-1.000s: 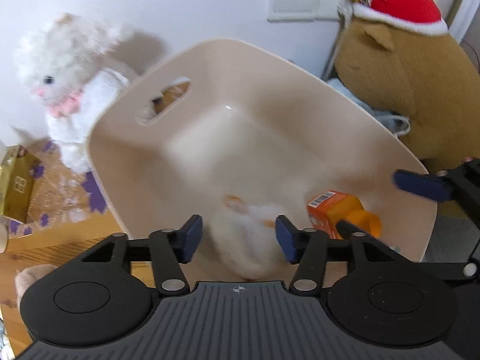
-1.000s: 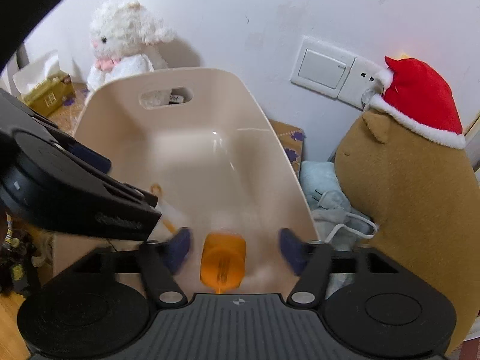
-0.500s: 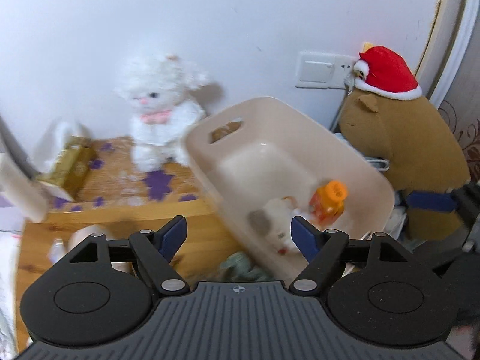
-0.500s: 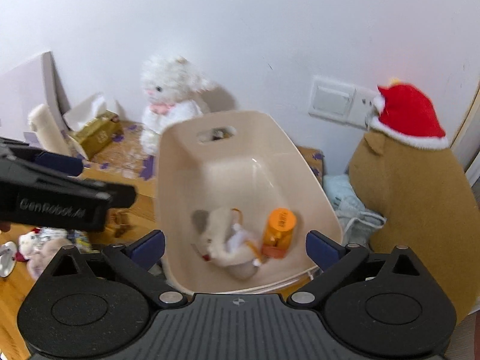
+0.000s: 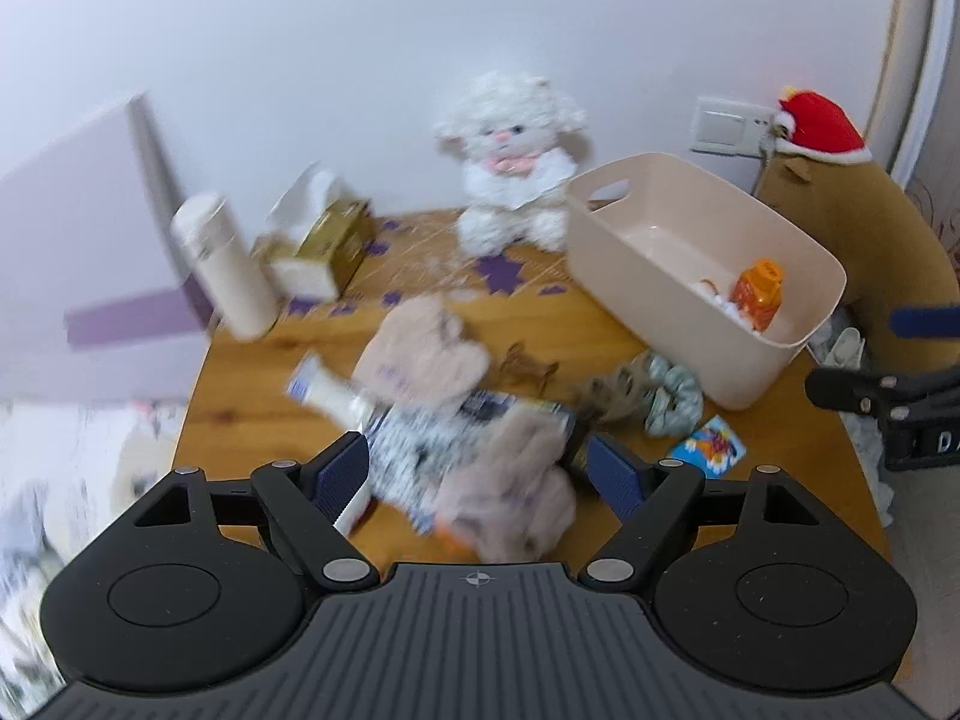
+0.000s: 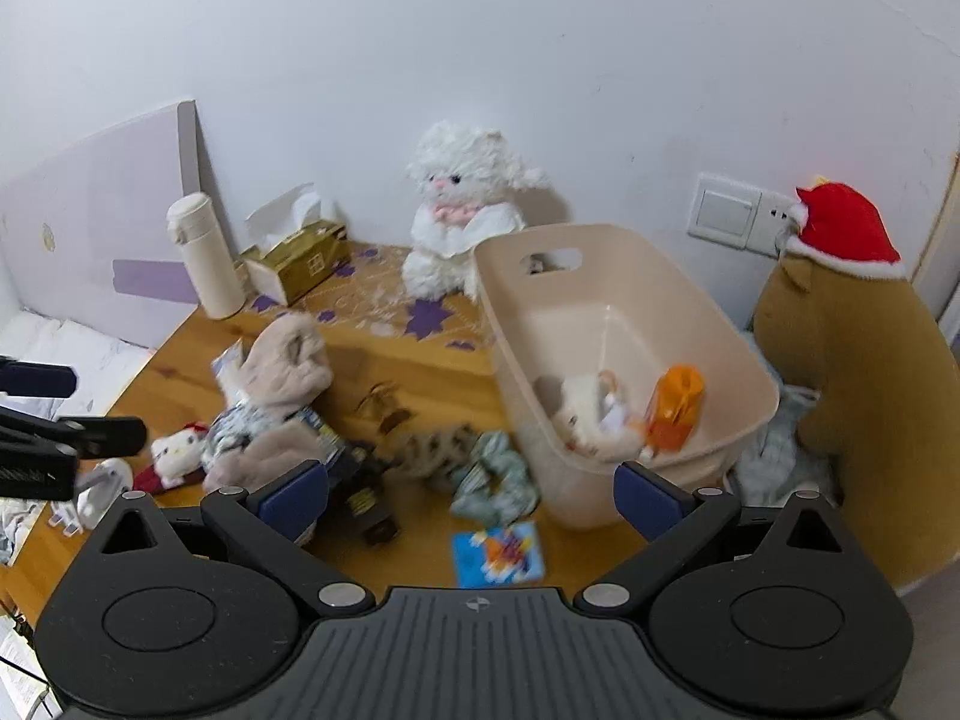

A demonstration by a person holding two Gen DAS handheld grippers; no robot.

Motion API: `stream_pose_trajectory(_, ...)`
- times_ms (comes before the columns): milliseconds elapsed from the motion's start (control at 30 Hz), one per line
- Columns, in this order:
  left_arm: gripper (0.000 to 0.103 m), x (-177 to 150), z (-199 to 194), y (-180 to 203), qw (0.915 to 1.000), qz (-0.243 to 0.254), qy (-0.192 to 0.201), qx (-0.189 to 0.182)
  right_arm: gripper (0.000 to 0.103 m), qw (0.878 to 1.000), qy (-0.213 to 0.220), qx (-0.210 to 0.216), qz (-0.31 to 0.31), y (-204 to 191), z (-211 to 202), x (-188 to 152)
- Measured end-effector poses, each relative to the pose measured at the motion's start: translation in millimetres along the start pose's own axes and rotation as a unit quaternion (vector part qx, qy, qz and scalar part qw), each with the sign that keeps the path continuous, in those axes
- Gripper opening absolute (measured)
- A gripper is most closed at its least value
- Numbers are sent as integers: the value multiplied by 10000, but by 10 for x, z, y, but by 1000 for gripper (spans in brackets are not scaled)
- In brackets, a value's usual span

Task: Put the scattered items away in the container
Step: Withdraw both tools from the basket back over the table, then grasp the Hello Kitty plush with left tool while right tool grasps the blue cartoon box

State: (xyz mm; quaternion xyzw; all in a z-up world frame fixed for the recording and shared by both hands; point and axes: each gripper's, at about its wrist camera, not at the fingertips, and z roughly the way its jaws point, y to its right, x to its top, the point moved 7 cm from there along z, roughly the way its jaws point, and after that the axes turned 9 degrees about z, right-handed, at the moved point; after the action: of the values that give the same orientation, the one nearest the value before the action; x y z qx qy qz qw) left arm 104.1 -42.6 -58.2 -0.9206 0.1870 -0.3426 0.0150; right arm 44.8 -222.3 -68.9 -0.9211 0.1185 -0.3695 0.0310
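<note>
A beige bin (image 5: 774, 354) (image 6: 516, 330) stands on the right of the wooden table. In it lie an orange bottle (image 5: 757, 294) (image 6: 675, 408) and a small white plush (image 6: 585, 414). Left of the bin is a scattered pile: a beige plush (image 5: 420, 354) (image 6: 288, 360), a patterned packet, a green scrunchie (image 5: 675, 396) (image 6: 495, 480), a leopard scrunchie (image 6: 429, 447) and a blue card (image 5: 708, 450) (image 6: 498, 552). My left gripper (image 5: 477, 471) hovers above the pile, its jaws opening, gripping nothing. My right gripper (image 6: 474, 495) is open and empty, back from the bin's near corner.
A white fluffy plush (image 5: 510, 180), a gold tissue box (image 5: 324, 246) and a cream flask (image 5: 225, 264) stand along the back wall. A big brown plush with a red hat (image 6: 852, 360) sits right of the bin. A small kitty toy (image 6: 174, 456) lies by the table's left edge.
Both grippers have pulled back and up from inside the bin and their jaws have widened. The small white plush and the orange bottle now lie loose in the bin. The table pile has come into view.
</note>
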Motion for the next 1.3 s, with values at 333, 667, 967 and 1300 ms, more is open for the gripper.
stream_pose_trajectory(333,82,-643,-138,-490,9980,-534,-336,-66,103,9995,-255,-178,13,-279,-83,-424)
stream_pose_trajectory(667,82,-817,7,-708,9964,-635,-497,-274,103,9982,-267,-526,68,-246,44,-587)
stream_pose_trajectory(967,83,-897,369,-640,9963,-582,-531,-357,103,9976,-433,-531,56,-41,475,-717)
stream_pose_trajectory(1300,83,-773,849,-366,9967,-374,-465,-548,103,9944,-729,-563,-525,99,1139,-819)
